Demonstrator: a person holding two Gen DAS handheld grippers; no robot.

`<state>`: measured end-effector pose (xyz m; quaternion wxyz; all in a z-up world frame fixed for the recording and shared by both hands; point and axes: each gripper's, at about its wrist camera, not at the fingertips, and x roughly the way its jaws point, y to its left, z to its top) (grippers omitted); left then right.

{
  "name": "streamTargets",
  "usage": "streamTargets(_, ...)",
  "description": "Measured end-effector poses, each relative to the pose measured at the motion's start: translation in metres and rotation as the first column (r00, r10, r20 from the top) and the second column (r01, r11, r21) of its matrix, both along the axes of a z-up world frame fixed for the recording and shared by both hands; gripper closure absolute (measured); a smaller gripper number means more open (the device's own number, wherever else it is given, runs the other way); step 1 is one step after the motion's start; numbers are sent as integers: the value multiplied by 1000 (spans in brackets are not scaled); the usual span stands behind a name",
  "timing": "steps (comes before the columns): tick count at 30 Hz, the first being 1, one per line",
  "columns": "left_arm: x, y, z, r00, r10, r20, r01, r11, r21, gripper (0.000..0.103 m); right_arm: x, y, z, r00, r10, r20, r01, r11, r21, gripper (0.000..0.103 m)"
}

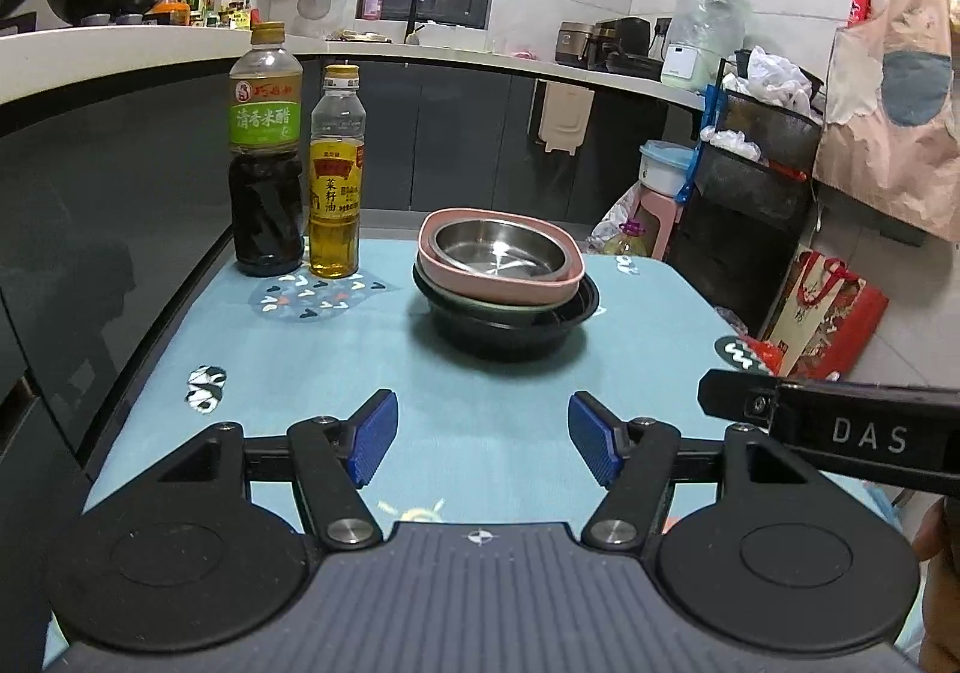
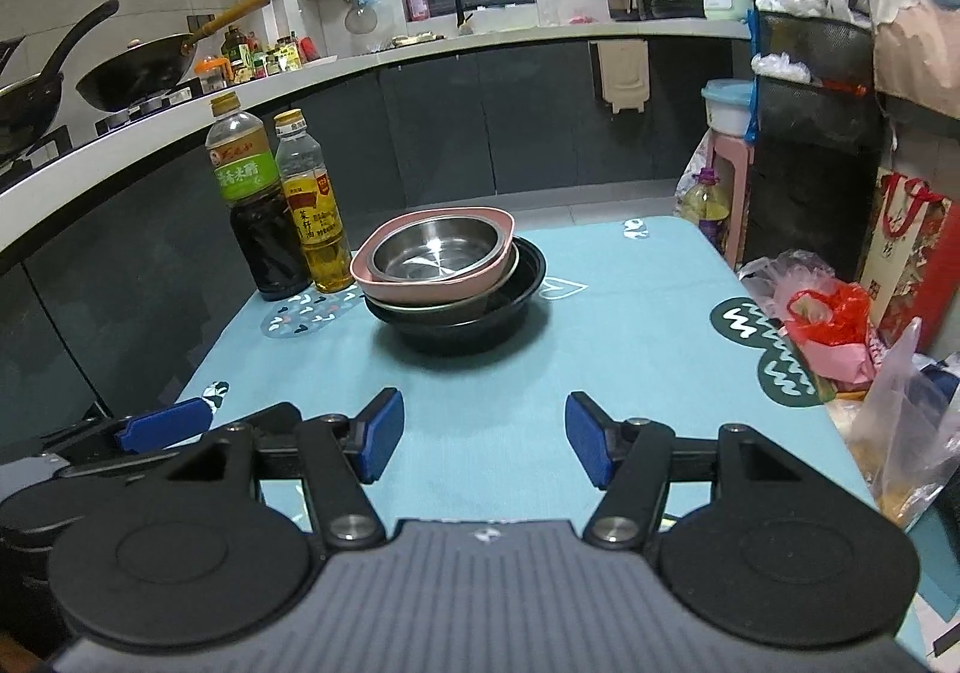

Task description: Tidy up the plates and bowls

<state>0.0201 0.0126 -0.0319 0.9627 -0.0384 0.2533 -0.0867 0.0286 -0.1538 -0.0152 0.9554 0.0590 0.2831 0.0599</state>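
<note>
A stack of dishes stands on the light blue tablecloth (image 1: 480, 391): a steel bowl (image 1: 501, 252) inside a pink square bowl (image 1: 498, 286), on a green plate (image 1: 480, 307), all in a black bowl (image 1: 510, 334). The same stack shows in the right wrist view, steel bowl (image 2: 436, 255), pink bowl (image 2: 420, 286), black bowl (image 2: 480, 331). My left gripper (image 1: 483, 442) is open and empty, well short of the stack. My right gripper (image 2: 483, 442) is open and empty too, beside the left one, whose blue finger (image 2: 165, 430) shows at lower left.
A dark vinegar bottle (image 1: 266, 151) and a yellow oil bottle (image 1: 336, 175) stand at the table's far left (image 2: 258, 199) (image 2: 312, 205). Plastic bags (image 2: 834, 325) and a red gift bag (image 2: 906, 247) crowd the table's right edge. Dark cabinets and a counter lie behind.
</note>
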Motion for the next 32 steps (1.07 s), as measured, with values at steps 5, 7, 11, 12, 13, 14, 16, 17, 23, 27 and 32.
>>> streamTargets(5, -9, 1, -3, 1000, 10, -12, -10, 1000, 22, 43, -12, 4, -7, 1000, 3, 1, -3, 1000, -17, 48)
streamTargets(7, -11, 2, -4, 1000, 18, -17, -17, 999, 27, 43, -13, 5, -9, 1000, 8, -4, -8, 1000, -18, 48)
streamTargets(11, -15, 1, -4, 999, 36, -8, -36, 998, 45, 43, -19, 6, -9, 1000, 2, 7, -2, 1000, -28, 48)
streamTargets(12, -16, 0, -4, 999, 40, -7, -40, 998, 51, 43, -20, 5, -9, 1000, -3, 10, 3, 1000, -30, 48)
streamTargets(13, -16, 0, -5, 999, 45, -7, -44, 997, 56, 43, -22, 5, -10, 1000, -10, 13, 10, 999, -30, 48)
streamTargets(14, -16, 0, -5, 999, 49, -10, -48, 997, 62, 43, -23, 4, -11, 1000, -15, 15, 16, 999, -29, 48)
streamTargets(16, -16, -1, -7, 999, 51, -16, -49, 996, 68, 43, -23, 2, -13, 1000, -25, 14, 25, 999, -23, 48)
streamTargets(17, -15, -1, -7, 999, 51, -20, -50, 996, 68, 43, -23, 1, -14, 1000, -29, 12, 29, 999, -20, 48)
streamTargets(23, -16, -3, -12, 998, 45, -34, -42, 996, 76, 43, -23, 3, -19, 999, -47, 1, 47, 998, -35, 48)
streamTargets(27, -16, -3, -12, 998, 48, -39, -45, 996, 80, 43, -24, 5, -20, 999, -44, -4, 44, 998, -37, 48)
streamTargets(32, -16, -2, -12, 997, 57, -45, -53, 996, 75, 43, -25, 7, -21, 999, -43, -6, 43, 998, -39, 48)
